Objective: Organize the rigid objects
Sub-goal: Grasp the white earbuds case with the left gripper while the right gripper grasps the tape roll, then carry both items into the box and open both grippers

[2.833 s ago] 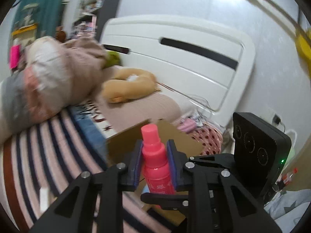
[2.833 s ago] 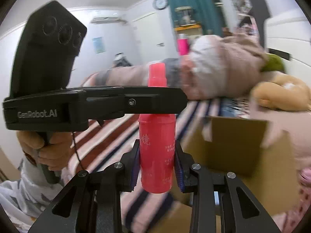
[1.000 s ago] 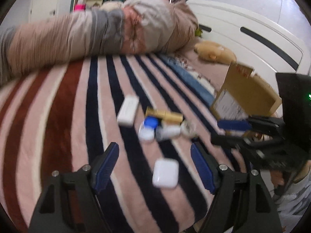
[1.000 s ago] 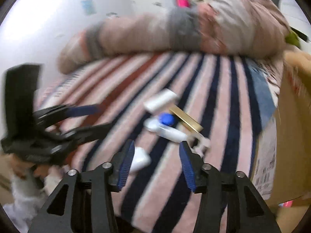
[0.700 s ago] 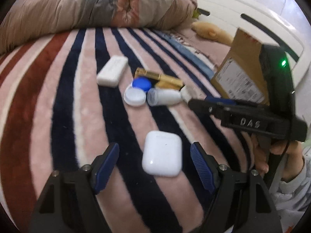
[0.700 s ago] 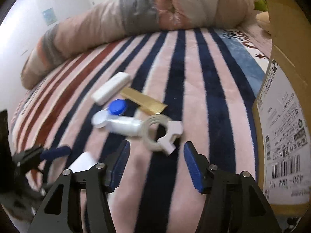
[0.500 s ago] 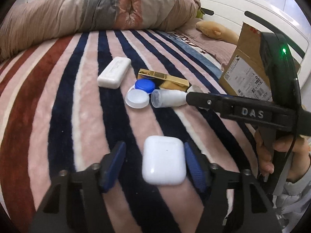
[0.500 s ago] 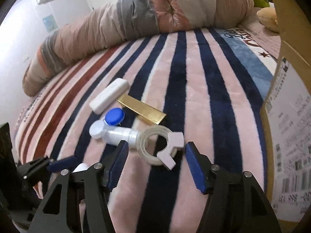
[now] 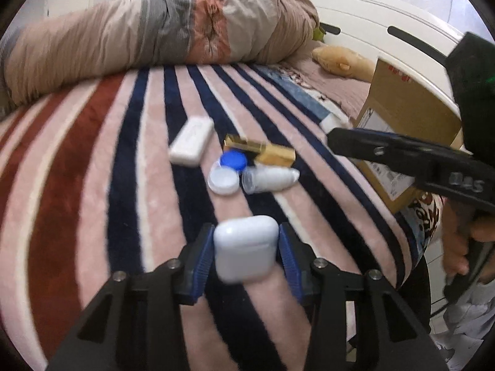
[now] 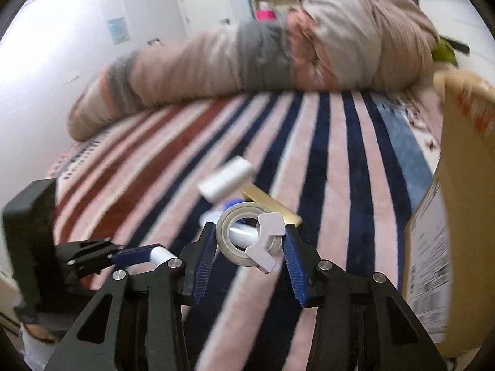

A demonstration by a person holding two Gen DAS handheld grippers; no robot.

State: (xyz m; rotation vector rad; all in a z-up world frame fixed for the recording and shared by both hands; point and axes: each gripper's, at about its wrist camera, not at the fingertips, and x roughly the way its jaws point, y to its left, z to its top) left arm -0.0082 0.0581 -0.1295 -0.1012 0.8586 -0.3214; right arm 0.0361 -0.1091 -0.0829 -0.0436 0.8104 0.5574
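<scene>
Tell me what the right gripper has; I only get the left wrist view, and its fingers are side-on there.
Observer: The right gripper is shut on a clear tape roll with a white plastic cutter.
Operator: Where is the box from that side?
Observer: The brown cardboard box stands just right of that gripper, with its labelled wall facing the gripper. Its opening is not in view.
Operator: And my own grip?
Observer: In the right wrist view, one end of the white rounded earbud case pokes out between the left gripper's blue pads.
</scene>
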